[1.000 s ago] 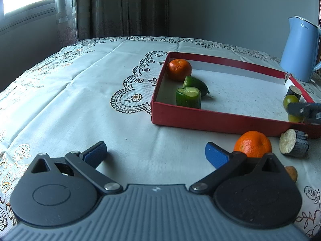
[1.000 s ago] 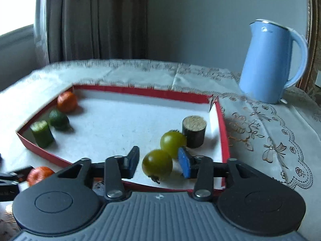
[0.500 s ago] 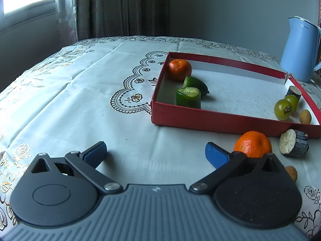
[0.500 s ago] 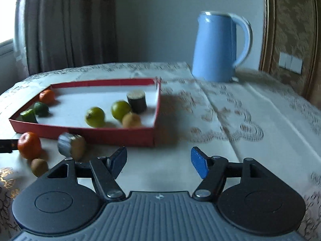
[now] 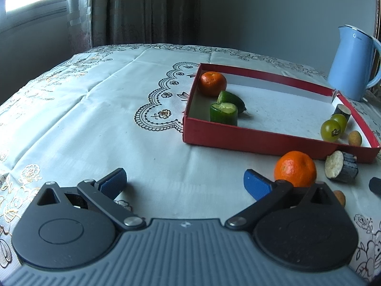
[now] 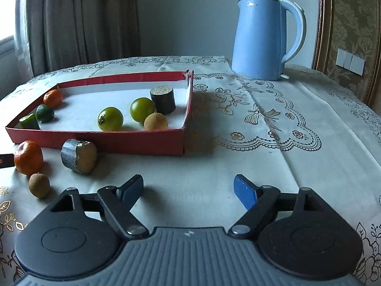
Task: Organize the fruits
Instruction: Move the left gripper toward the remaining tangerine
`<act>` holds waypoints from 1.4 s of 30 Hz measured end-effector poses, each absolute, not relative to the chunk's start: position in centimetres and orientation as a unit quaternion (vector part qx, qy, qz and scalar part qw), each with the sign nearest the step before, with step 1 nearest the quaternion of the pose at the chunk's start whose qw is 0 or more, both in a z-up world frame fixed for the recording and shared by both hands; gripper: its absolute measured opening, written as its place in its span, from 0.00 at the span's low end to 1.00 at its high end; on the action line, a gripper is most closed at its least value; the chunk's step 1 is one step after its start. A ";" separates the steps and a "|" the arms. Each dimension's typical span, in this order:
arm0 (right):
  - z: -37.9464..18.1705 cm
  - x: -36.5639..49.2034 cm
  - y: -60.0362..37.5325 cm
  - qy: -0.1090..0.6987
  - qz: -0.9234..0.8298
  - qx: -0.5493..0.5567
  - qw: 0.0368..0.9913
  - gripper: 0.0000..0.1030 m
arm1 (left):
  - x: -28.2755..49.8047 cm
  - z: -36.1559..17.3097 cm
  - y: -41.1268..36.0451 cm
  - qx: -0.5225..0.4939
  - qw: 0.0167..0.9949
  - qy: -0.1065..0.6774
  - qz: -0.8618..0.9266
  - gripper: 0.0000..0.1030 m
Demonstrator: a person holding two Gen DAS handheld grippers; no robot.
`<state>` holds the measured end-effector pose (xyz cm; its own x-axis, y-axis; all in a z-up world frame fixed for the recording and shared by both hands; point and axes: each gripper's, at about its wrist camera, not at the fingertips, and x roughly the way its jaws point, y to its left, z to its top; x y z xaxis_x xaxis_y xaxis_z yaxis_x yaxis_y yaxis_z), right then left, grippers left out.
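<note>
A red tray (image 6: 100, 140) (image 5: 250, 140) holds an orange (image 5: 213, 83), two cucumber pieces (image 5: 223, 113), two green tomatoes (image 6: 110, 118), a brown round fruit (image 6: 156, 122) and a dark cut piece (image 6: 163, 99). Outside its front wall lie an orange (image 5: 295, 168) (image 6: 28, 153), a dark cut piece (image 6: 78, 156) (image 5: 340, 169) and a small brown fruit (image 6: 39, 185). My left gripper (image 5: 184, 182) is open and empty, the orange just beyond its right finger. My right gripper (image 6: 189, 189) is open and empty over bare cloth, right of the loose fruits.
A blue kettle (image 6: 264, 37) (image 5: 352, 62) stands behind the tray's right end. The table carries a pale embroidered cloth (image 5: 95, 109). Curtains and a window are at the back left. The right gripper's tip (image 5: 375, 186) shows at the left view's right edge.
My right gripper released a green tomato in the tray, opened wide, and pulled back out of the tray to the table in front. The left gripper has not moved.
</note>
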<state>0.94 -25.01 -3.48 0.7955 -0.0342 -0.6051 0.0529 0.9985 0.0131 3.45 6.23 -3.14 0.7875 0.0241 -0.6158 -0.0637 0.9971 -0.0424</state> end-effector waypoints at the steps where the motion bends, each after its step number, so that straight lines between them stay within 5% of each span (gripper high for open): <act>1: -3.5 1.0 -25.1 0.320 -0.023 0.016 0.947 0.84 | 3.3 -3.0 6.3 -0.033 0.945 0.325 0.022 1.00; 17: -3.7 1.1 -25.3 0.326 -0.032 0.019 0.945 0.95 | 3.1 -0.9 2.4 -0.027 0.949 0.306 -0.071 1.00; 42: -3.7 1.0 -25.3 0.327 -0.032 0.021 0.944 0.95 | 5.0 -2.2 0.5 -0.010 0.943 0.326 -0.070 1.00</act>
<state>1.00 -25.30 -3.66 0.7848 -0.0460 -0.6181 0.0736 0.9971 0.0192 5.01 0.50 -2.19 0.7774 -0.1378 -0.6138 0.1246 0.9901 -0.0645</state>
